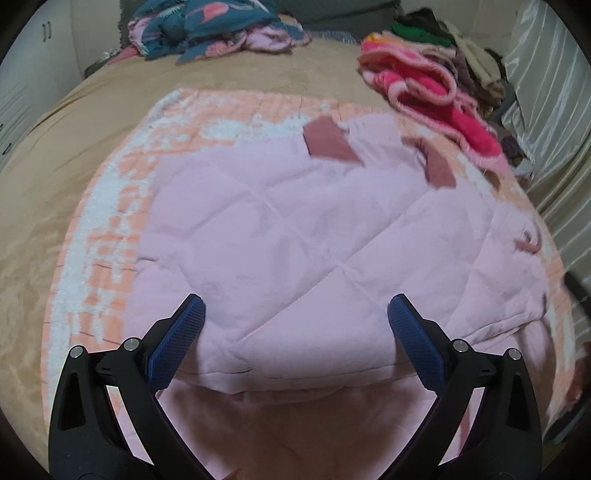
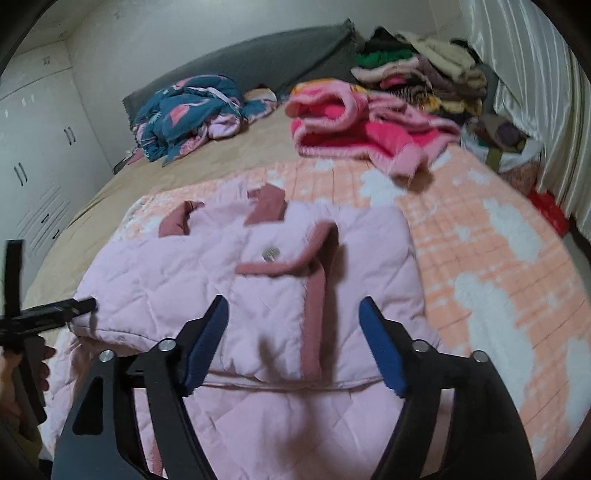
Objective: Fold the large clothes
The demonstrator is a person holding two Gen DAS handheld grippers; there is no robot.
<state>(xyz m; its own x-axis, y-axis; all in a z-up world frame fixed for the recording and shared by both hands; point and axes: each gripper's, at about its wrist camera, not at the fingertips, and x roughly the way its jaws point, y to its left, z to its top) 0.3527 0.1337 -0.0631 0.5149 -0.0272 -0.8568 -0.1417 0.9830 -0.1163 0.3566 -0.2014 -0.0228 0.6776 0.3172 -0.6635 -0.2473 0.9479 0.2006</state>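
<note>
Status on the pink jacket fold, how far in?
Done: pink quilted jacket lies folded over on the peach blanket, pocket up. In hand: nothing; left gripper and right gripper both open above it. Left: any final fold, plus the red fleece garment behind.

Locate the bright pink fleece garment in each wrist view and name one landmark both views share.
Left wrist view: the pink fleece garment lies upper right, beyond the quilted jacket.
Right wrist view: the pink fleece garment lies upper centre-right, at the blanket's far edge.
Shared landmark: the teal patterned bundle near the bed's head.
</note>
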